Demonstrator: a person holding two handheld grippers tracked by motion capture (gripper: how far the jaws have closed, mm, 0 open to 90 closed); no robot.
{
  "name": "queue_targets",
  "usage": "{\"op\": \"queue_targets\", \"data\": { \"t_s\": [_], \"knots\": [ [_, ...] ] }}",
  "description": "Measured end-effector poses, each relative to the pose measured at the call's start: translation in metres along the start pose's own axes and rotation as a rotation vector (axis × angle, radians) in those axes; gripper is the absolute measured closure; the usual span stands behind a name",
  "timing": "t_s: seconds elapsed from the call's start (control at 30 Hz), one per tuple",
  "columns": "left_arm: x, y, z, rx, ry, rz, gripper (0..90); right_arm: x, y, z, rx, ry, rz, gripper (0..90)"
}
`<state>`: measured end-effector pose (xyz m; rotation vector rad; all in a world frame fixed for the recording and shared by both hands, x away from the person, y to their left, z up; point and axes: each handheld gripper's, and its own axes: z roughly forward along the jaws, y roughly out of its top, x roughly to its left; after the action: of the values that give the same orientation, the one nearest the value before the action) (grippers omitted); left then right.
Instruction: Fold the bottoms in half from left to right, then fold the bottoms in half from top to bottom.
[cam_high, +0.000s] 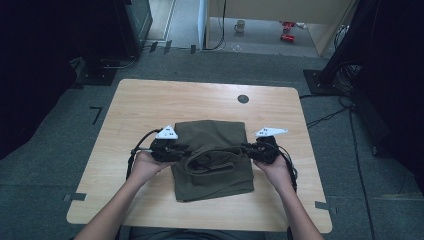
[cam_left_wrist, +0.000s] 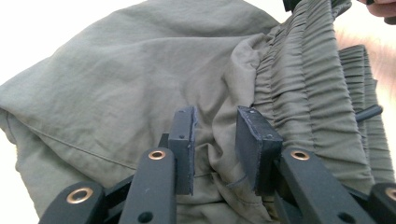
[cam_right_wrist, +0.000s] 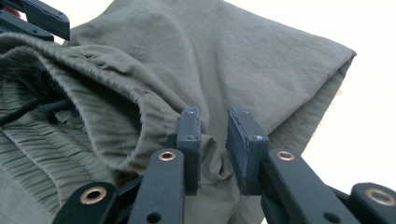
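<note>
- The light wooden table (cam_high: 150, 105) stands on grey floor, with a small dark round spot (cam_high: 243, 99) near its far edge.
- An olive-green garment (cam_high: 212, 150), folded into a rough rectangle, lies in the middle of the table, a little toward the person's side. In the left gripper view it appears as smooth cloth (cam_left_wrist: 116, 88) beside a gathered elastic waistband (cam_left_wrist: 303, 93); the ribbed band is also seen in the right gripper view (cam_right_wrist: 70, 93), with a dark cord tucked in the opening.
- The person's forearms come in from the near edge, the left hand (cam_high: 145, 165) and right hand (cam_high: 275, 167) each at one side of the garment's waistband.
- The left claw (cam_high: 177, 149) sits at the garment's left edge. Its own view (cam_left_wrist: 215, 140) has the jaws parted with a fold of cloth bunched in the gap; the pads look apart from it, so it seems released, though whether fabric touches a pad is hard to tell.
- The right claw (cam_high: 248, 148) sits at the right edge; its own view (cam_right_wrist: 212, 144) likewise shows a narrow gap between the jaws with cloth lying in it, not pinched.
- Far off on the floor beyond the table stand a pale mug (cam_high: 240, 26) and some red objects (cam_high: 287, 30).
</note>
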<state>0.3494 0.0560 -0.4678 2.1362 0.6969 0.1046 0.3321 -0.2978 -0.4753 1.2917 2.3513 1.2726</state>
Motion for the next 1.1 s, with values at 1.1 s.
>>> {"op": "queue_targets", "data": {
  "t_s": [1.1],
  "knots": [
    [-0.038, -0.010, -0.009, -0.028, 0.037, 0.057, 46.1, 0.036, -0.016, 0.002, -0.021, 0.039, -0.081, 54.1]
  ]
}}
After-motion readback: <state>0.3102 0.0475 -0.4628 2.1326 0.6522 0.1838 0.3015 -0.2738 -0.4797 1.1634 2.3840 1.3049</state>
